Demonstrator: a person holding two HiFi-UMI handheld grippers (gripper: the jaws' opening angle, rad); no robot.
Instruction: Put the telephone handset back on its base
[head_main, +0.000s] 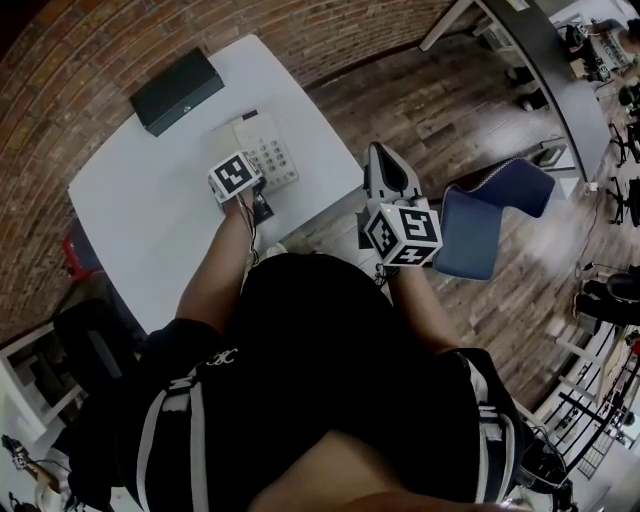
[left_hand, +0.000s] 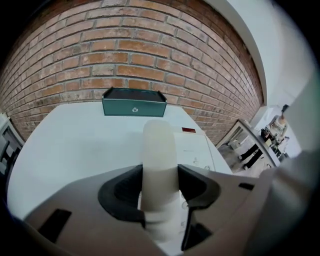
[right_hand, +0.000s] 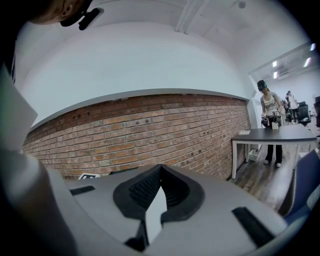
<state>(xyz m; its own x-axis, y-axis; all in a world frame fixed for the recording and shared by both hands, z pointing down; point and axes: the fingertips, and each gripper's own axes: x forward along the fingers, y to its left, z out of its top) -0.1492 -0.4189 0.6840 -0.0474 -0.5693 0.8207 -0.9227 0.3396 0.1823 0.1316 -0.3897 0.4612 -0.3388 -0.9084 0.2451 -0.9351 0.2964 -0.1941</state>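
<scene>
The cream telephone handset (left_hand: 160, 150) stands between the jaws of my left gripper (left_hand: 160, 186), which is shut on it and holds it pointing away over the white table (left_hand: 75, 145). Just to its right lies the cream telephone base (left_hand: 196, 150), and its keypad (head_main: 272, 155) shows in the head view. There the left gripper (head_main: 238, 172) hovers over the base's near left part, and its marker cube hides the handset. My right gripper (head_main: 385, 165) is off the table's right edge, tilted upward, and shut (right_hand: 159, 170) on nothing.
A dark green box (head_main: 177, 90) sits at the table's far edge against the brick wall (left_hand: 130, 55). A blue chair (head_main: 490, 215) stands on the wooden floor to the right. A person (right_hand: 270, 112) stands by a dark table (right_hand: 272, 132) far right.
</scene>
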